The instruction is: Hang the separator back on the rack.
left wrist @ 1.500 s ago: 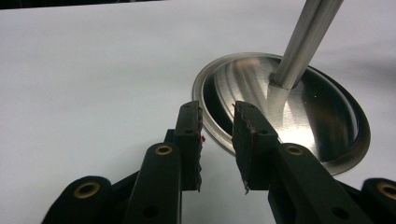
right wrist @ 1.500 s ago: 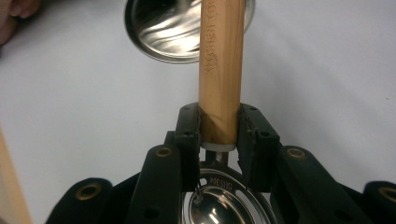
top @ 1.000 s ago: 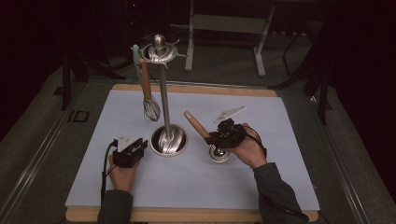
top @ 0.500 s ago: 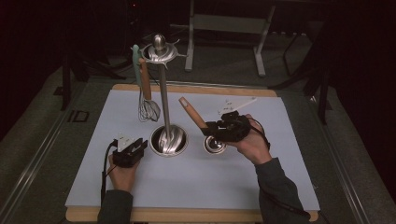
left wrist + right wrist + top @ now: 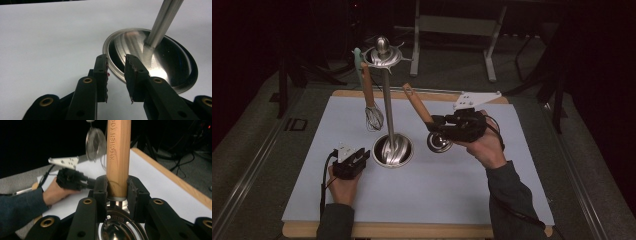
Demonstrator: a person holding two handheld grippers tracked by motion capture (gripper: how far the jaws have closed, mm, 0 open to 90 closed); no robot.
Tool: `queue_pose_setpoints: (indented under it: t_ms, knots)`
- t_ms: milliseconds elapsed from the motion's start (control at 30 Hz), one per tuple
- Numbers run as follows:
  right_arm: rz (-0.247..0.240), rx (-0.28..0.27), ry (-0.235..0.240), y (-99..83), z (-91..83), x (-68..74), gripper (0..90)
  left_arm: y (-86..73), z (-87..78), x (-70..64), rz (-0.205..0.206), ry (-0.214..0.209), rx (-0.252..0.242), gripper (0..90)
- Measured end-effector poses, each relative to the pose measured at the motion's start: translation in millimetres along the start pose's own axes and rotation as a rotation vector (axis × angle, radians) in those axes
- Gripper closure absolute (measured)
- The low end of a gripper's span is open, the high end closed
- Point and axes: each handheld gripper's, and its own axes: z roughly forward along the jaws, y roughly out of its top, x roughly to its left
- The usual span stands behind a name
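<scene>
Gripping the ladle (image 5: 118,160), stamped "KITCHEN TOO…", right tongs (image 5: 117,192) clench; left tongs (image 5: 116,75) gape.

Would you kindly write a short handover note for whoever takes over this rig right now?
Right hand-held gripper: shut on the wooden handle of the ladle, held lifted and tilted, handle end toward the rack.
Left hand-held gripper: open, holding nothing, low at the rim of the rack base.
Rack stands on the white mat; the whisk already hangs from its top ring.
Done: whisk hung, ladle picked up.
Left: probably hang the ladle on a free hook, then release.
</scene>
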Motion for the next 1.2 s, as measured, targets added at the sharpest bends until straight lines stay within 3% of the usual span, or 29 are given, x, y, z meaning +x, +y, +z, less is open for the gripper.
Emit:
queue_pose_setpoints:
  t_ms: [300, 600, 900, 1200]
  knots:
    - [-0.033, -0.064, -0.003, 24.7, -10.1, 10.7, 71.6, 0.0, 0.0, 0.1, 0.001, 0.0, 0.0, 72.2]
    - [-0.057, -0.101, 0.006, 38.2, -12.5, 19.9, 71.6, 0.0, 0.0, 0.1, 0.002, 0.0, 0.0, 72.2]
    - [-0.077, -0.107, 0.029, 43.3, -5.8, 26.9, 71.6, 0.0, 0.0, 0.1, 0.002, -0.001, 0.0, 72.2]
    - [-0.067, -0.07, -0.011, 45.8, 12.4, 22.4, 71.6, 0.0, 0.0, 0.0, 0.001, 0.0, -0.001, 72.2]
